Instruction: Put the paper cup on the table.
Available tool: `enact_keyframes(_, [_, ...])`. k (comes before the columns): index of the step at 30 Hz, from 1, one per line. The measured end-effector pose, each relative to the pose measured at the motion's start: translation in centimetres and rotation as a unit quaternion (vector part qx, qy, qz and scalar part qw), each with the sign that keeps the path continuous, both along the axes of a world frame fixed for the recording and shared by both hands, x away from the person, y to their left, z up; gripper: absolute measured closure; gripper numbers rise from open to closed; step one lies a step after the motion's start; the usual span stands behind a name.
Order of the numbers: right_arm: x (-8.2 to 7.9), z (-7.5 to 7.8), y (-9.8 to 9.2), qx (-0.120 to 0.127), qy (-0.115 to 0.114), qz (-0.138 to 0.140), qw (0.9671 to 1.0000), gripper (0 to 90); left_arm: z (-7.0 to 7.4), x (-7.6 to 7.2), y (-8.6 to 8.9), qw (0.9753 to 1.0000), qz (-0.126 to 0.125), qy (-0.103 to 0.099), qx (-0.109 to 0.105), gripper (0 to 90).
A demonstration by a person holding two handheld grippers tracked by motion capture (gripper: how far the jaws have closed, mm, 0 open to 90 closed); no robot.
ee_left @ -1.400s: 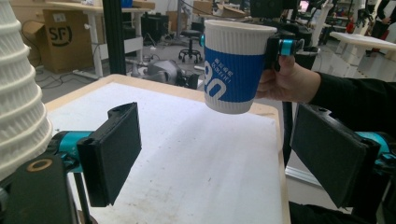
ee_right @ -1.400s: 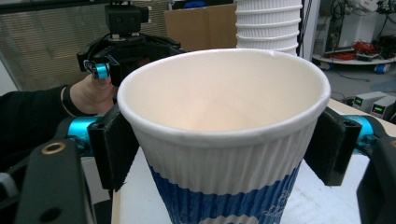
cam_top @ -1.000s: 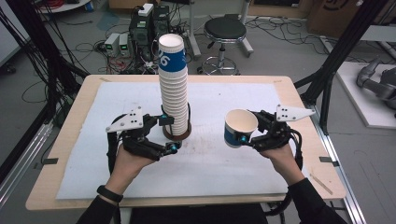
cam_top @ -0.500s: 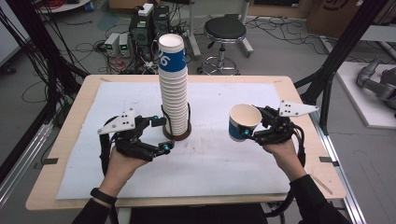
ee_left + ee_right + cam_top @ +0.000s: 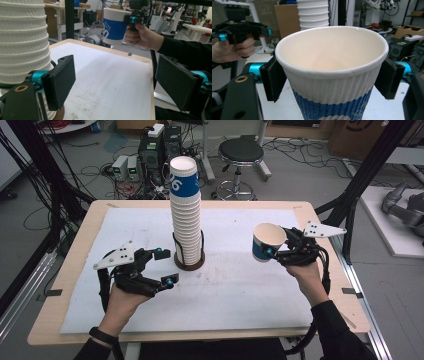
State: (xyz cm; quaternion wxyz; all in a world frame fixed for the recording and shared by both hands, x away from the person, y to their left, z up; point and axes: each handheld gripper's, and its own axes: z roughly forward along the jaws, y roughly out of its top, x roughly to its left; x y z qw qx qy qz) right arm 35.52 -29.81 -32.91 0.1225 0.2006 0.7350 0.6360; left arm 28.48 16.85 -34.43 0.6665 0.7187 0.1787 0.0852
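Observation:
A tall stack of white ribbed paper cups [image 5: 186,215], its top cup banded blue, stands in a brown base [image 5: 189,266] at the table's middle. My left gripper [image 5: 166,267] is open just left of that base with nothing between its pads [image 5: 60,80]; the stack [image 5: 22,42] fills the left edge of the left gripper view. To the right, my right gripper [image 5: 270,251] is shut on a single white and blue cup [image 5: 267,241], held upright above the mat. The cup [image 5: 332,75] sits mouth-up between the pads [image 5: 273,77], and it is empty.
A white mat [image 5: 235,290] covers the wooden table [image 5: 75,330]. Behind the far edge are a black stool [image 5: 241,152] and computer cases [image 5: 157,145]. Black frame posts [image 5: 357,185] rise beside the table's right side.
My left gripper has drawn back to the left, away from the stack's base. The right gripper has carried the single cup a little up and to the right.

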Motion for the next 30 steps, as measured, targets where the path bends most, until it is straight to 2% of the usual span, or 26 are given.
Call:
enact_keyframes(9, [1.8,-0.7,-0.7,0.008,0.002,-0.042,0.9991,22.3,-0.4,-0.1,0.1,0.9999,0.011,-0.003,0.009,16.4])
enact_keyframes(13, [2.4,-1.0,-0.6,0.003,0.005,-0.057,0.9984,22.3,-0.5,-0.1,0.1,0.9999,0.010,-0.002,0.011,16.4])
enact_keyframes(18, [3.2,-1.5,-0.5,0.002,0.009,-0.074,0.9972,22.3,-0.7,0.0,-0.2,0.9999,-0.007,0.005,0.012,16.4])
enact_keyframes(22, [3.8,-1.9,-0.6,0.004,0.015,-0.083,0.9964,22.3,-0.7,-0.1,-0.4,0.9998,-0.015,0.004,0.014,16.4])
enact_keyframes(24, [4.0,-2.1,-0.6,0.007,0.022,-0.089,0.9958,22.3,-0.7,-0.1,-0.5,0.9997,-0.013,0.004,0.019,16.5])
enact_keyframes(30, [4.8,-2.8,-0.6,0.001,0.027,-0.104,0.9942,22.3,-0.9,0.0,-0.3,0.9998,-0.013,0.004,0.013,16.5])
